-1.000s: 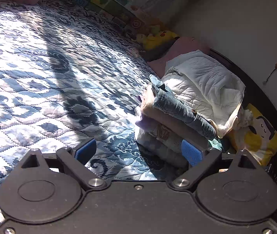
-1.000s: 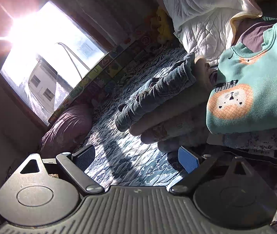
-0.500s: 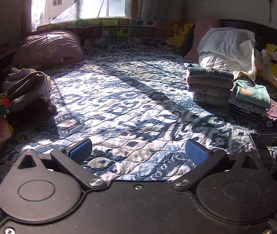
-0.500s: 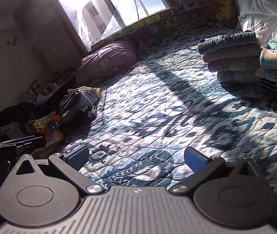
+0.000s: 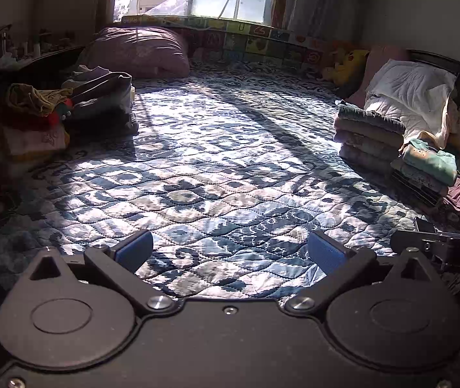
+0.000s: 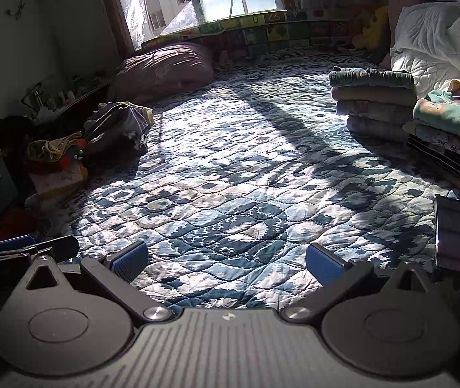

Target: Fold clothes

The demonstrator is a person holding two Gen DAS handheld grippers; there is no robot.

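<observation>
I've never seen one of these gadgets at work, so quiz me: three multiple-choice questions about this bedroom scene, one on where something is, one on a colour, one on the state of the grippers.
1. Where does the stack of folded clothes stand on the bed?
A. on the right side, near the white quilt
B. under the window
C. between the fingers of a gripper

2. What colour is the folded top with the animal print?
A. red
B. teal green
C. black

3. How are the left gripper and the right gripper?
A. both shut on cloth
B. one open, one shut
C. both open and empty

Answers:
1 A, the stack sits at the right by the white quilt.
2 B, its cloth shows teal green.
3 C, in each wrist view the blue pads stand wide apart with only the bedspread between them.
</observation>
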